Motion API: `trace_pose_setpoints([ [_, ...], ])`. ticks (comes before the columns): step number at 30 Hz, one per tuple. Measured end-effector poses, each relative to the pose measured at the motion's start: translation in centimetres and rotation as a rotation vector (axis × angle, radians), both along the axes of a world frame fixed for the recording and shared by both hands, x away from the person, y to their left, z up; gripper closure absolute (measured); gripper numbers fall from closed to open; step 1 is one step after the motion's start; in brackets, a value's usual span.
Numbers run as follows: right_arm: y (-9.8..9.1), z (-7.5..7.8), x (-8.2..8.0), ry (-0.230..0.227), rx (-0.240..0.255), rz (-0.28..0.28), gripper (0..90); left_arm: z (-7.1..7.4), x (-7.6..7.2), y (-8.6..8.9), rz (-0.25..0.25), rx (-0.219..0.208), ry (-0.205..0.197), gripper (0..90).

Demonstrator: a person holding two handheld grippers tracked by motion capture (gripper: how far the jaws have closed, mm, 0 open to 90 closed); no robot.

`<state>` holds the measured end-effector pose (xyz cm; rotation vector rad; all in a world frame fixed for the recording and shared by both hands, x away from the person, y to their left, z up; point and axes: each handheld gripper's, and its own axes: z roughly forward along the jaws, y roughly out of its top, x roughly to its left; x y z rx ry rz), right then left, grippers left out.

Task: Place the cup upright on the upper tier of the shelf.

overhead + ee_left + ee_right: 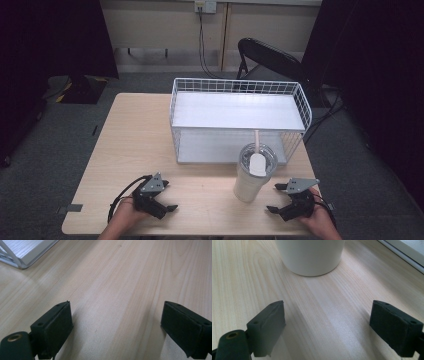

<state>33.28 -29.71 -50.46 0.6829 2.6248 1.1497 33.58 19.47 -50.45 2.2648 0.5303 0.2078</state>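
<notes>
Presently: pale wooden tabletop [150, 135]; white wire two-tier rack [240, 120]; white lidded tumbler with straw [253, 172]. Left claw [159, 200], right claw [280, 199] both released, empty. Step: pre-grasp; next likely approaching tumbler.

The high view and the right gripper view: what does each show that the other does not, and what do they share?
High view alone: the two-level white wire rack, a black folding chair behind the table, the cup's clear lid and straw, and the left tool, open.

Right gripper view alone: a close look at the open right tool and its black pads.

Both: the white cup, upright on the light wooden table, ahead of the right tool and apart from it.
</notes>
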Motion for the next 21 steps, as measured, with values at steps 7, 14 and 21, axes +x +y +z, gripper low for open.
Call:
trace_pose_setpoints([
  [7,0.05,0.02,-0.23,0.000,0.000,-0.026,13.1,0.00,-0.06,0.05,0.007,-0.001,-0.001,9.5],
  [14,0.05,0.04,-0.37,0.000,0.006,-0.026,13.9,0.02,-0.16,0.15,0.019,0.002,0.001,9.5],
  [21,0.30,0.70,-0.31,0.028,0.037,-0.023,14.2,0.02,-0.16,0.14,0.019,0.002,0.001,9.5],
])
